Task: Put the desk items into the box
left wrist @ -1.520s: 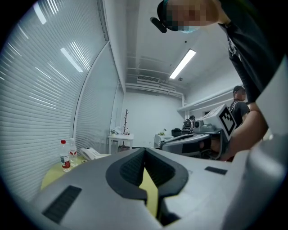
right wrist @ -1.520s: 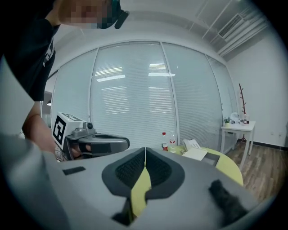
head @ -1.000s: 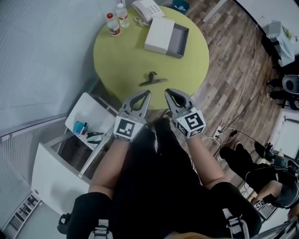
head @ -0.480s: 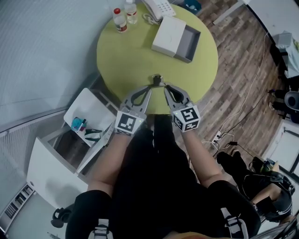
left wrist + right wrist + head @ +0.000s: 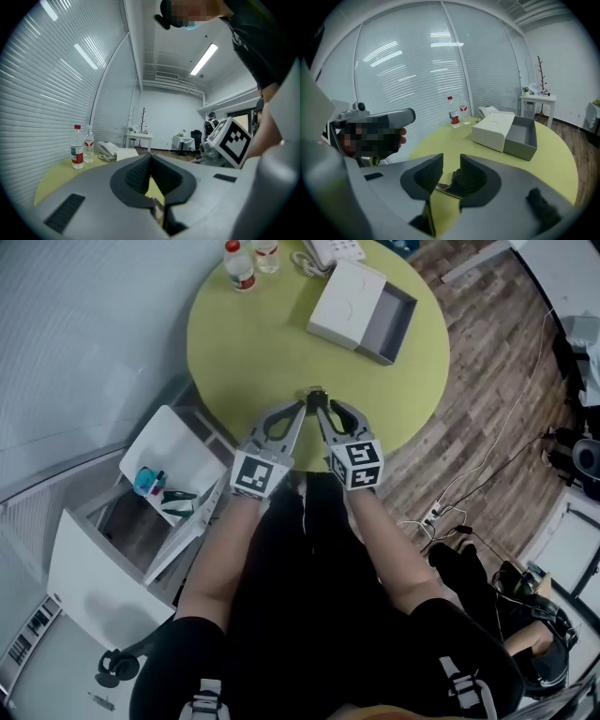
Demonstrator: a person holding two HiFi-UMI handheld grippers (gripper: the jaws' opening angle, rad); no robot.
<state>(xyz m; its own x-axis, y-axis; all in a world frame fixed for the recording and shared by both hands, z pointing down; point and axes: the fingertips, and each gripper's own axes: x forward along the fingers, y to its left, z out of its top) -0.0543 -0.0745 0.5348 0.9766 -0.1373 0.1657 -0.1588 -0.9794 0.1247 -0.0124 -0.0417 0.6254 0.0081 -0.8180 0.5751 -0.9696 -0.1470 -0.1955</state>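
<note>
A small dark binder clip with metal handles point(image 5: 314, 393) lies near the front edge of the round yellow-green table point(image 5: 253, 343). Both grippers point at it from the near side. My left gripper point(image 5: 301, 405) is shut, its tips meeting point(image 5: 150, 157) just left of the clip. My right gripper point(image 5: 319, 410) is opening, with a narrow gap between its tips point(image 5: 451, 161). The clip point(image 5: 453, 180) shows in that gap, and the pads do not press on it. The box stands at the far right: a white lid point(image 5: 345, 302) partly slid off a grey tray point(image 5: 396, 313).
Two water bottles point(image 5: 238, 262) and a white telephone point(image 5: 334, 248) stand at the table's far edge. A white shelf unit point(image 5: 173, 465) with a blue item sits left of my legs. Cables run over the wood floor point(image 5: 469, 427) on the right.
Both grippers have moved forward from the table's near edge up to the clip, and they now stand closer together. The clip and the box have not moved on the table.
</note>
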